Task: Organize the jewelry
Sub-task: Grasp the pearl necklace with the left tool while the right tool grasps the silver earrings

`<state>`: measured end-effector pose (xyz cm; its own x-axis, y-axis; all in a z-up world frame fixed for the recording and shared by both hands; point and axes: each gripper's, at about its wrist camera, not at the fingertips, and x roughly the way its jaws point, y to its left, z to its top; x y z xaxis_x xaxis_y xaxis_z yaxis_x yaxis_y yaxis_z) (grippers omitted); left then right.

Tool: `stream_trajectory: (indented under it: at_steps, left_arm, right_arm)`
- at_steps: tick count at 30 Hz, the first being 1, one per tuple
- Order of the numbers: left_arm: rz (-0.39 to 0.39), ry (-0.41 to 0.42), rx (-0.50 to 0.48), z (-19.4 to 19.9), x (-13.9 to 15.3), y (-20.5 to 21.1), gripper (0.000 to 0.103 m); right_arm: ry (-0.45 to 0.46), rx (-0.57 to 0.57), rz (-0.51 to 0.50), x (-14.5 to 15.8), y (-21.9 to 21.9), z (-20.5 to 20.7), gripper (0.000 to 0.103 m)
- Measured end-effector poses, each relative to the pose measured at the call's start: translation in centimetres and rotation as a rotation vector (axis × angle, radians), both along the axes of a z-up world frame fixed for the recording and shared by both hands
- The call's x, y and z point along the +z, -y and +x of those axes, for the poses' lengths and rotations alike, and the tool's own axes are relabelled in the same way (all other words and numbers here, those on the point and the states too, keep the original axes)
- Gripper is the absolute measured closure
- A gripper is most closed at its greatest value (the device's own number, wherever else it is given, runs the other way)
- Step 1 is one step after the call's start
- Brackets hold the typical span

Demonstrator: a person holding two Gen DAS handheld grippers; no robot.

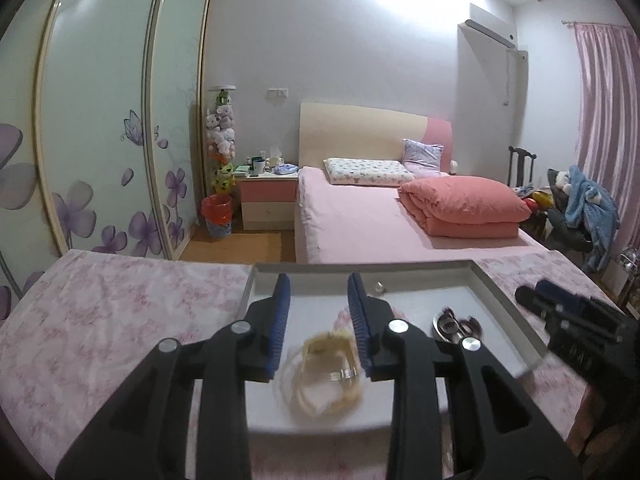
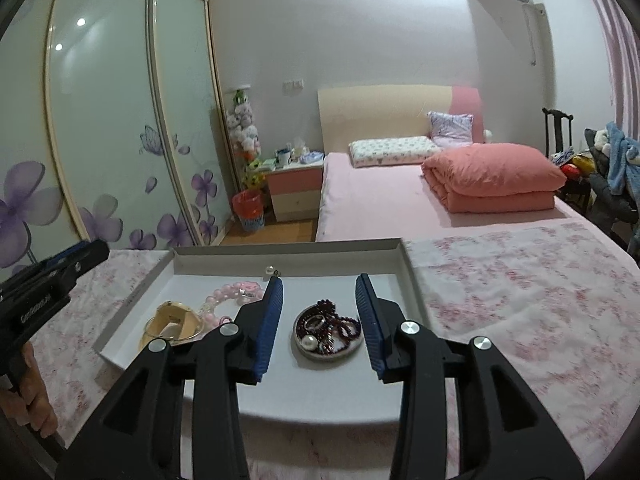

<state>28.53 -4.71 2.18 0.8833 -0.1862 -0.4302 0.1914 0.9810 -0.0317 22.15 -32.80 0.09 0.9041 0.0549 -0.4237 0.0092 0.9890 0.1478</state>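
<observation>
Shallow round dish (image 2: 329, 334) holding a dark red beaded strand, a ring and a white pearl, lying in the right half of a white open cardboard tray (image 2: 412, 280). The beads look light, hard and slippery, and the strand would likely sag and slide when lifted; the dish rim appears to be the firmer place to take hold. To its left in the tray lie a pale pink beaded bracelet (image 2: 218, 300) and a cream-coloured watch with coiled band (image 1: 328, 364), the latter light and springy, probably best pinched across its case. A small pearl earring (image 2: 270, 270) rests near the tray's far wall.

Right hand-held gripper (image 2: 319, 312): blue pads spread, one on each side of the dish, touching nothing. Left hand-held gripper (image 1: 319, 312): pads parted above the watch, holding nothing.

The tray sits on a bench under a pink floral cloth (image 2: 520, 300); beyond stands a pink bed (image 1: 360, 220) with a folded salmon quilt (image 1: 464, 208).
</observation>
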Motion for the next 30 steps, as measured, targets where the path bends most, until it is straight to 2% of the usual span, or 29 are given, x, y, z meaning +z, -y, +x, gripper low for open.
stream_trajectory:
  at_steps: [3,7,11,12,15,17,22,25,26,27,30]
  left_arm:
    - [-0.012,-0.020,-0.043,-2.9,-0.2,-0.2,0.069]
    - [-0.026,-0.096,-0.158,-6.6,-1.4,0.7,0.069]
    - [-0.028,-0.232,-0.294,-8.9,-3.6,2.2,0.069]
    - [-0.022,-0.287,-0.330,-9.3,-4.4,2.8,0.069]
    - [0.007,-0.369,-0.375,-9.7,-6.0,4.1,0.069]
    - [0.024,-0.420,-0.394,-9.7,-6.9,4.7,0.069]
    - [0.077,-0.484,-0.387,-9.6,-8.9,5.8,0.069]
    - [0.122,-0.472,-0.372,-9.6,-9.2,6.3,0.070]
    - [0.138,-0.468,-0.363,-9.5,-9.3,6.4,0.075]
    - [0.156,-0.462,-0.351,-9.5,-9.3,6.5,0.084]
    - [0.203,-0.439,-0.333,-9.4,-9.4,6.5,0.093]
  right_arm:
    - [0.030,-0.010,0.004,0.7,0.4,-2.6,0.064]
    - [0.050,-0.013,0.012,0.9,0.9,-5.5,0.064]
    - [0.050,-0.013,0.019,0.5,1.0,-8.1,0.064]
    - [0.047,-0.013,0.022,0.4,1.0,-8.6,0.064]
    - [0.042,-0.016,0.027,0.1,1.2,-9.8,0.064]
    - [0.040,-0.018,0.024,0.0,1.3,-10.3,0.064]
    - [0.041,-0.026,0.031,-0.2,1.9,-11.0,0.064]
    - [0.041,-0.026,0.034,-0.3,1.9,-11.1,0.064]
    - [0.041,-0.024,0.035,-0.3,1.8,-11.1,0.064]
    - [0.041,-0.023,0.035,-0.4,1.9,-11.2,0.064]
    - [0.040,-0.014,0.037,-0.4,1.7,-11.3,0.064]
